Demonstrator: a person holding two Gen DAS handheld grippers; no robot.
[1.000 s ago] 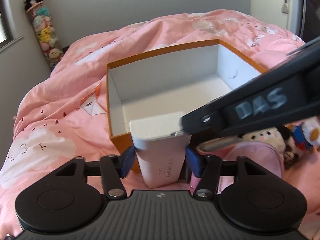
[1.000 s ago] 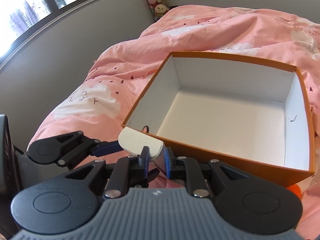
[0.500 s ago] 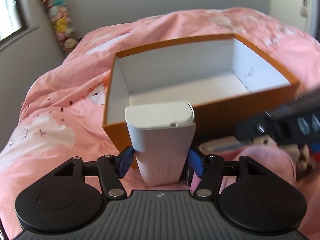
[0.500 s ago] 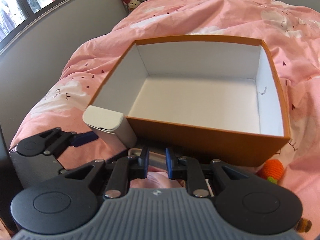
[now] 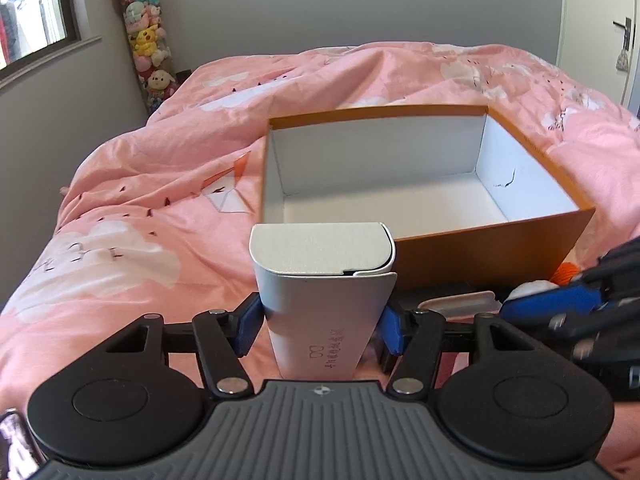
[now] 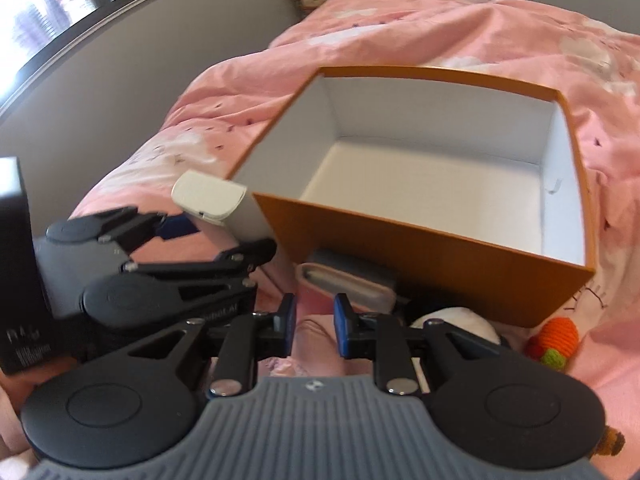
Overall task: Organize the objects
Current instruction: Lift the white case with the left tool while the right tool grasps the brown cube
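My left gripper [image 5: 320, 326] holds a tall white carton [image 5: 322, 280] upright between its blue pads, just in front of the near left corner of the orange box [image 5: 480, 248]. Its jaws are closing and the pads press on the carton's sides. The box is open-topped, white inside and empty [image 6: 440, 74]. My right gripper [image 6: 314, 328] hangs low before the box's front wall. Its jaws are opening, with nothing between them, only pink fabric beneath. In the right wrist view the left gripper [image 6: 224, 236] and the carton [image 6: 208, 196] show at the left.
A grey translucent case [image 6: 344, 284] lies against the box's front wall. A white plush [image 6: 460, 320] and an orange knitted carrot [image 6: 552, 338] lie to the right. A black box [image 6: 12, 260] stands at far left. Everything rests on a pink duvet [image 5: 120, 240]; stacked plush toys [image 5: 148, 52] fill the corner.
My right gripper has let go of the carton's top, slid right along the box front and widened its jaws. The left gripper keeps the carton, which has rolled more upright.
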